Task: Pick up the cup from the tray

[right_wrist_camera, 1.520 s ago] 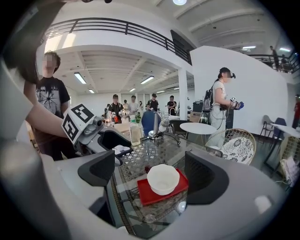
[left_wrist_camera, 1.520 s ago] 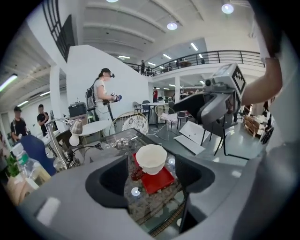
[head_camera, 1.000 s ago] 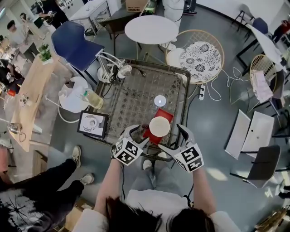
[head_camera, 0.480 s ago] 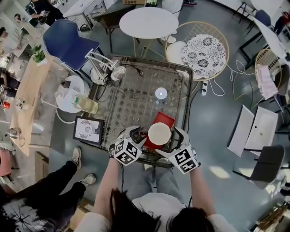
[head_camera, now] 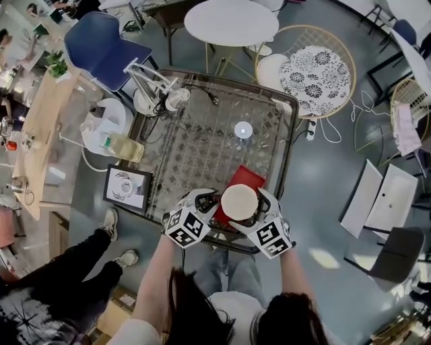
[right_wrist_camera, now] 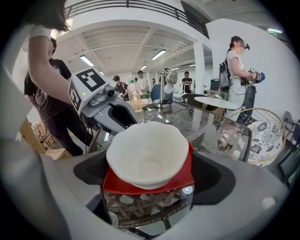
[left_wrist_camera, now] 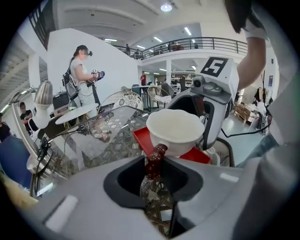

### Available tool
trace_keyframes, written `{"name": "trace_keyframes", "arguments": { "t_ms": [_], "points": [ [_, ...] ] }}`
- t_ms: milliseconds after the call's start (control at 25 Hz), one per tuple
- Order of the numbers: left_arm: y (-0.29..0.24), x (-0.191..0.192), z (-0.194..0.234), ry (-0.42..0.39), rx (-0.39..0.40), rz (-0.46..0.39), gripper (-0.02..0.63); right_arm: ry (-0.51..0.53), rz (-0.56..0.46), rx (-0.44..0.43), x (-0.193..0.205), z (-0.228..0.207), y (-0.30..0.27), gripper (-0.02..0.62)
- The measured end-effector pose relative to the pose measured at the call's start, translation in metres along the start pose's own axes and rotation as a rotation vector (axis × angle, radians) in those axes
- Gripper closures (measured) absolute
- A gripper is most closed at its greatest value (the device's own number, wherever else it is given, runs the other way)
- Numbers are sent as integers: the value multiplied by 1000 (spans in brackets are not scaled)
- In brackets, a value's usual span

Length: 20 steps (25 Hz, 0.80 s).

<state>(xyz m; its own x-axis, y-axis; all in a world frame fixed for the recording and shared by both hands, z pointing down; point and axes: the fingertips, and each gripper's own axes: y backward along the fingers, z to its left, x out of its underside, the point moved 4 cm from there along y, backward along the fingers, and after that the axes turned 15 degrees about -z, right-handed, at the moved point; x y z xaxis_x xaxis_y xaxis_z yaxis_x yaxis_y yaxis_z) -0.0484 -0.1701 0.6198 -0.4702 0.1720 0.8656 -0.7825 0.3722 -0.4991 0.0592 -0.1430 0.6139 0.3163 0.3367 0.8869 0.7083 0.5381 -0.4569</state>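
One white cup [head_camera: 240,200] at one red tray's [head_camera: 246,178] near edge. Two grippers: left gripper [left_wrist_camera: 156,172] pinches its handle, right gripper [right_wrist_camera: 147,180] spread around it.

A large open hall, laid out as a shared workspace, was shown: a railed mezzanine [left_wrist_camera: 197,43] was seen under recessed ceiling lights [left_wrist_camera: 165,7]. Loose café furniture was set out on a grey floor [head_camera: 323,189], with a round white table [head_camera: 231,21], a blue chair [head_camera: 104,44] and a wicker chair [head_camera: 314,71] on the far side. A person wearing a backpack rig [left_wrist_camera: 80,77] was seen standing.

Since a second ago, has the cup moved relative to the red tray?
Yes. In the head view the cup has shifted toward the person's edge of the red tray, with more bare tray showing beyond it.
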Motion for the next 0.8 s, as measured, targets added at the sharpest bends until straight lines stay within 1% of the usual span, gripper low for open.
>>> {"name": "trace_keyframes", "arguments": {
  "t_ms": [80, 120, 160, 320, 400, 600, 800],
  "points": [
    [-1, -1, 1, -10, 8, 1, 503, 12, -9, -15, -3, 2, -3, 48],
    [-1, -1, 2, -15, 12, 4, 503, 17, -15, -19, -4, 4, -5, 71],
    [-1, -1, 3, -18, 18, 8, 505, 19, -20, -21, -5, 5, -5, 74],
    [0, -1, 3, -53, 72, 31, 514, 29, -20, -27, -5, 3, -6, 63],
    [-1, 0, 4, -57, 82, 34, 515, 26, -20, -22, -5, 3, -7, 63],
    [5, -11, 8, -53, 70, 0, 515, 46, -41, -17, -20, 2, -3, 64],
    [17, -35, 29, -63, 14, -53, 515, 73, -75, -18, -50, -10, -6, 63]
  ]
}}
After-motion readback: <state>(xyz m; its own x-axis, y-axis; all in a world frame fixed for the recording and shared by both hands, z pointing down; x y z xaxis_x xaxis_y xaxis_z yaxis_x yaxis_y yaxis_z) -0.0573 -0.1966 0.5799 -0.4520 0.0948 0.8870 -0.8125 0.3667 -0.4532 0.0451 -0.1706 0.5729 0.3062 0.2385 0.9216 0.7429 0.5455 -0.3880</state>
